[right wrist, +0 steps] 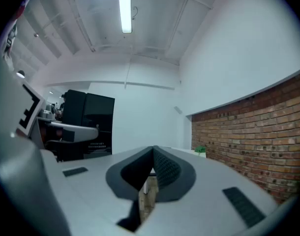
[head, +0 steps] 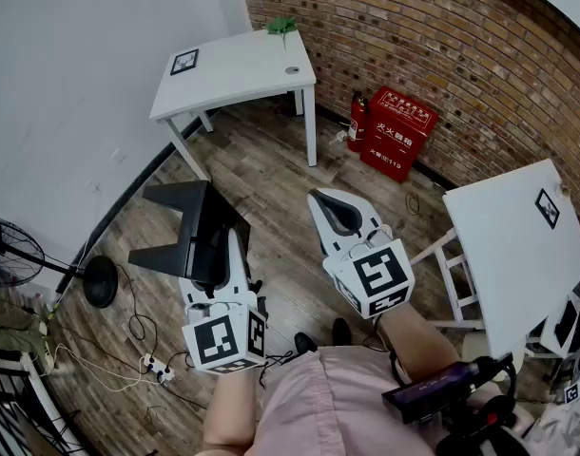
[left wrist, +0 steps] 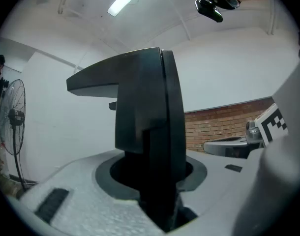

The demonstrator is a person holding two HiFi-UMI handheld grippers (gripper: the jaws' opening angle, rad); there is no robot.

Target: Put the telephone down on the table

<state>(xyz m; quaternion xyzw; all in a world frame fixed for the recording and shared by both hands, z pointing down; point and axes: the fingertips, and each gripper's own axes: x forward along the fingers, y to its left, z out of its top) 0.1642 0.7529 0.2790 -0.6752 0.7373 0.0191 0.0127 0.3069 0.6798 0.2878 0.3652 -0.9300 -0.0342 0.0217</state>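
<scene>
The telephone [head: 190, 234] in the left claw [head: 223, 245] is plain black. Both claws, the right claw [head: 320, 199] included, are white with dark grey pads, and the cube [head: 223, 338] behind each bears black squares on white. Ahead of the claws the table [head: 242, 76] is white, with a small black-and-white marker [head: 184, 62] and a green thing [head: 281, 26] on it. Beyond the right claw stand a red extinguisher [head: 357, 122] and a red box [head: 397, 133] with pale lettering, against a red-brown brick wall [head: 442, 36]. The floor [head: 261, 174] is brown wood planks.
</scene>
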